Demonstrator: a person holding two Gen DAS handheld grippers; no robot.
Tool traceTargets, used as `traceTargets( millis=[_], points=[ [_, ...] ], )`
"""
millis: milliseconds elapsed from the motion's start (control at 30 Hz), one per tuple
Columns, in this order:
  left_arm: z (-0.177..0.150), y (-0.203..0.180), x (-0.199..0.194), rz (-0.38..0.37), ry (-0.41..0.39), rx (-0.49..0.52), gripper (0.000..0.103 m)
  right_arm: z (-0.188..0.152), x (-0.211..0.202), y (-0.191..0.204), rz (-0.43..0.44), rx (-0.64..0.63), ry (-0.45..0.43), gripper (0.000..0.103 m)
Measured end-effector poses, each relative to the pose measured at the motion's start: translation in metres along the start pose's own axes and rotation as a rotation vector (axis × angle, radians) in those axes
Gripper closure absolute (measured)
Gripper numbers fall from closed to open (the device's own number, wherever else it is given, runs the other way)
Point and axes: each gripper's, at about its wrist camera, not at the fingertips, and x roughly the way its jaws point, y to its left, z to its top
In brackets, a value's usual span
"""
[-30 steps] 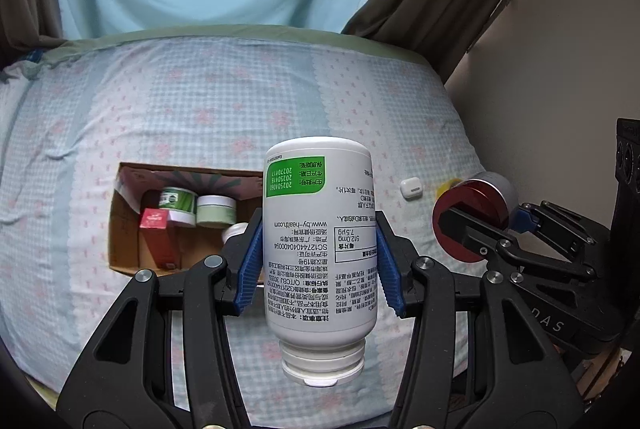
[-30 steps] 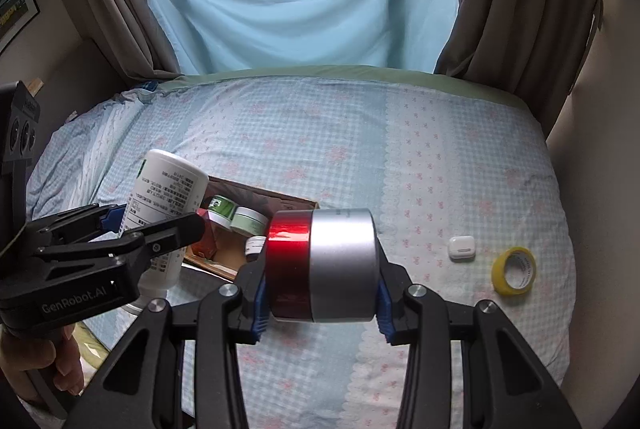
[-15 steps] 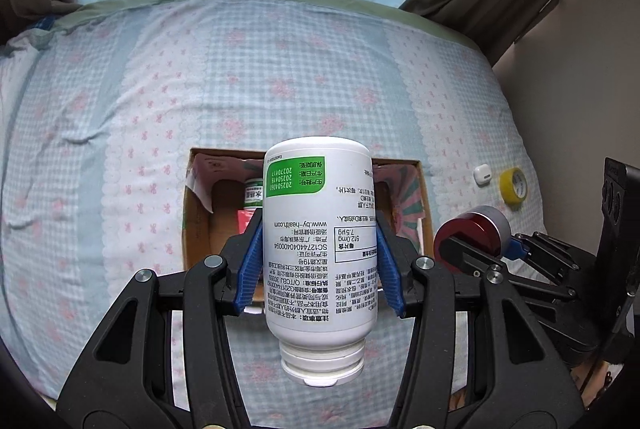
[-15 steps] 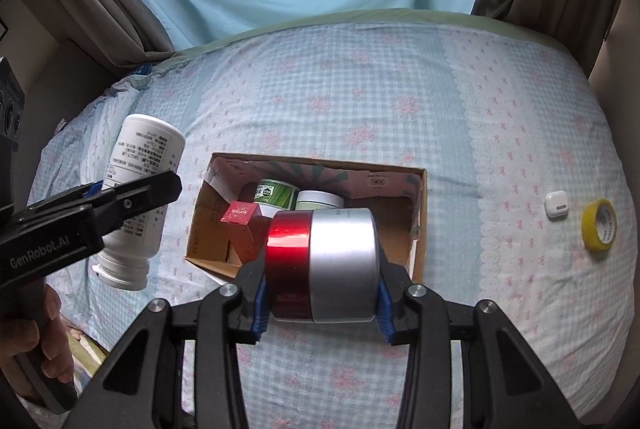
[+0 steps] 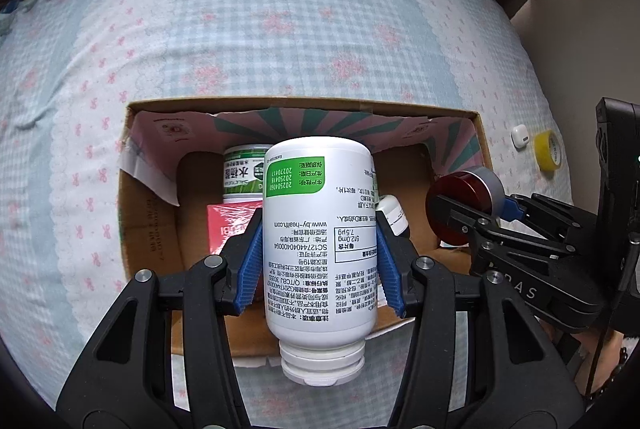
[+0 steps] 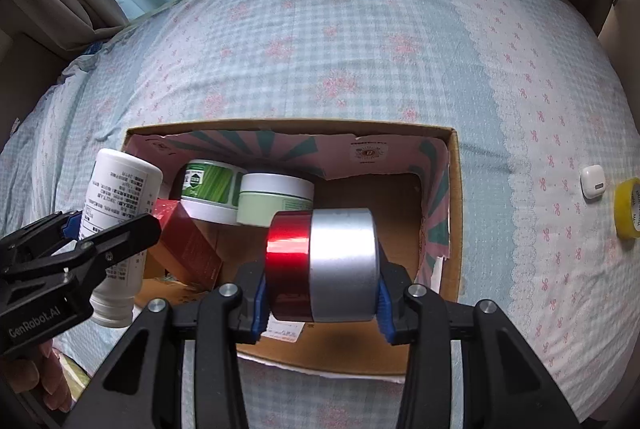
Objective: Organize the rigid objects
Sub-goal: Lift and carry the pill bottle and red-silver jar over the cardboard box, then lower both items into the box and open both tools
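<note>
My left gripper is shut on a white supplement bottle with a green label, held cap toward the camera over the left half of an open cardboard box. The same bottle shows at the left of the right wrist view. My right gripper is shut on a red and silver round tin, held on its side above the middle of the box. In the left wrist view the tin hangs over the box's right end. Inside lie a green jar, a pale green jar and a red carton.
The box rests on a bed with a blue checked sheet. To the right of the box lie a small white earbud case and a yellow tape roll. A small white bottle sits inside the box. A hand holds the left gripper.
Both grippers have come down toward the bed and over the box, which now looks much larger. The bottle and the tin stay held as before.
</note>
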Motion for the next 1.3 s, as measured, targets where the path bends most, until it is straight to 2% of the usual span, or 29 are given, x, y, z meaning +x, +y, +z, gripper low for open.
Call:
traceTargets(
  millis=[133,200,267,500,633,733,800,833,867,900,933,1000,1067,1300],
  points=[
    [-0.003,-0.011,0.030,0.008,0.025,0.034,0.057,0.000,0.022,-0.008,-0.011,-0.003,0.015,0.065],
    [-0.003,-0.018,0.036,0.035,0.012,0.082,0.057,0.000,0.030,-0.011,-0.014,-0.005,0.021,0.065],
    [-0.001,-0.022,0.041,0.033,0.026,0.097,0.057,0.000,0.035,-0.013,-0.014,-0.004,0.025,0.065],
    [0.001,-0.026,0.048,0.043,0.047,0.112,0.057,0.002,0.038,-0.017,-0.012,0.016,0.022,0.065],
    [0.005,-0.033,0.053,0.062,0.080,0.170,0.056,0.006,0.038,-0.020,-0.014,0.026,0.034,0.065],
    [0.006,-0.036,0.054,0.107,0.097,0.223,0.055,0.009,0.043,-0.024,0.013,0.041,0.070,0.065],
    [0.006,-0.037,0.052,0.127,0.114,0.254,0.033,0.011,0.046,-0.023,0.026,0.035,0.094,0.064],
    [0.006,-0.037,0.050,0.119,0.117,0.270,0.006,0.011,0.047,-0.023,0.024,0.029,0.094,0.061],
    [0.005,-0.038,0.047,0.149,0.107,0.288,0.000,0.012,0.047,-0.023,0.022,0.032,0.097,0.056],
    [0.005,-0.038,0.044,0.177,0.094,0.311,0.000,0.012,0.047,-0.023,0.018,0.042,0.105,0.047],
    [0.004,-0.038,0.042,0.186,0.097,0.325,0.000,0.013,0.046,-0.023,0.030,0.047,0.103,0.030],
    [0.003,-0.036,0.039,0.187,0.103,0.325,0.000,0.014,0.045,-0.020,0.128,0.042,0.102,0.000],
    [0.001,-0.032,0.035,0.189,0.104,0.319,0.000,0.014,0.046,-0.015,0.113,0.035,0.127,0.000],
    [-0.007,-0.025,0.018,0.193,0.100,0.286,0.000,0.005,0.034,-0.014,0.108,0.046,0.104,0.000]
  ],
)
